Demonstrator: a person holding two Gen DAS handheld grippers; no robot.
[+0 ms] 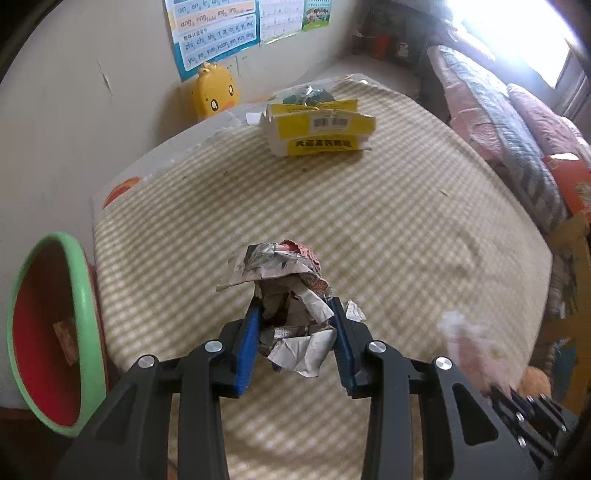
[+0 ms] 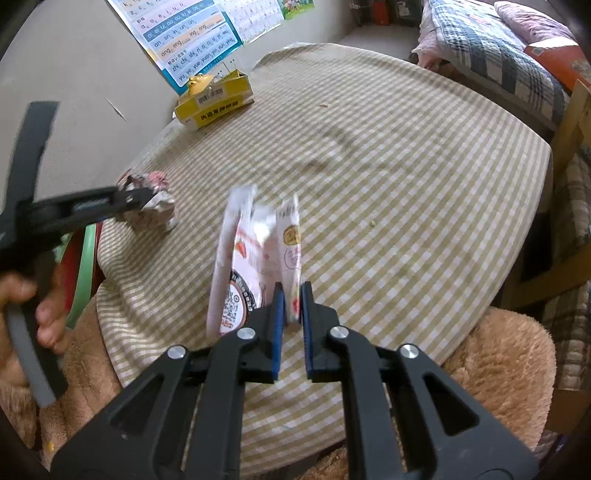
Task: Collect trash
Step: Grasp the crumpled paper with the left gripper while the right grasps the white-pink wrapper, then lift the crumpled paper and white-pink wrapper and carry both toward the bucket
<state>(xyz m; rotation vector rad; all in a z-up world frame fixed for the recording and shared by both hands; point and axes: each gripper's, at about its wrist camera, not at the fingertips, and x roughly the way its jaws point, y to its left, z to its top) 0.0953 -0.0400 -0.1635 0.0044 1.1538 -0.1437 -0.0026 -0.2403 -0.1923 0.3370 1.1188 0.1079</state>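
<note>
My left gripper (image 1: 295,304) is shut on a crumpled paper wad (image 1: 284,273) above the checked tablecloth (image 1: 369,206). The wad (image 2: 155,206) and the left gripper (image 2: 140,199) also show at the left of the right wrist view. My right gripper (image 2: 291,288) is shut on a pink and white snack wrapper (image 2: 255,258), held upright above the cloth; it shows blurred in the left wrist view (image 1: 469,339). A torn yellow carton (image 1: 317,129) lies at the far side of the table, also in the right wrist view (image 2: 214,103). A green-rimmed red bin (image 1: 48,332) stands left of the table.
A yellow duck-shaped item (image 1: 214,92) stands by the wall behind the table, under posters (image 1: 214,33). A bed with quilts (image 1: 498,110) lies to the right. A tan plush surface (image 2: 509,362) sits at the table's near edge.
</note>
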